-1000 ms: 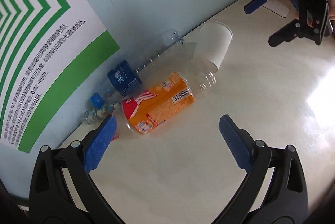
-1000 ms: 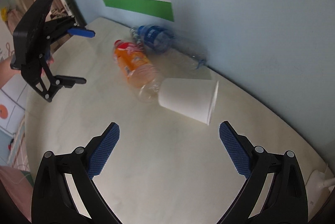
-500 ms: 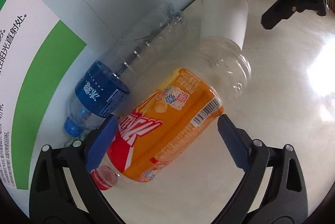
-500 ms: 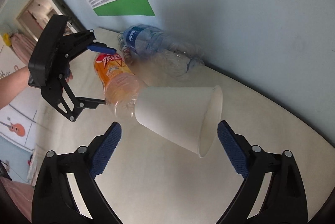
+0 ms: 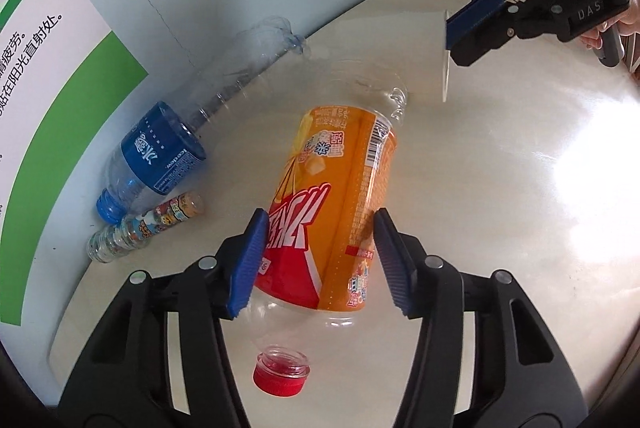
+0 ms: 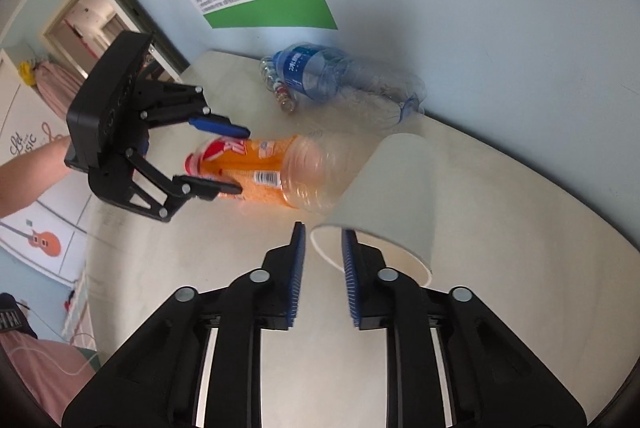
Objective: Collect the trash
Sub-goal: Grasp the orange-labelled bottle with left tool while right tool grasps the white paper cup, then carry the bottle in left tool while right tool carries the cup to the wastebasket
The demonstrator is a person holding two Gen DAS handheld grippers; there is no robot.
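Observation:
An orange-labelled plastic bottle (image 5: 340,180) with a red cap (image 5: 282,376) lies on the cream table (image 5: 500,228). My left gripper (image 5: 320,260) is closing, and both blue pads touch the bottle's sides. The right wrist view also shows that bottle (image 6: 260,172) between the left gripper's (image 6: 240,160) fingers. A white paper cup (image 6: 396,196) lies on its side beside the bottle's base. My right gripper (image 6: 322,232) is closing around the cup's rim, one pad inside and one outside, with a gap still showing. In the left wrist view only the rim (image 5: 445,76) shows by the right gripper (image 5: 454,40).
A crushed clear bottle with a blue label (image 5: 164,152) lies along the pale blue wall. A small clear bottle with a cartoon label (image 5: 160,220) sits beside it. A green and white poster (image 5: 48,68) hangs on the wall. A person's forearm (image 6: 28,180) holds the left gripper.
Both grippers have come down closer to the table. The left jaws have narrowed onto the orange bottle. The right jaws have narrowed from wide open to a slim gap around the cup's rim.

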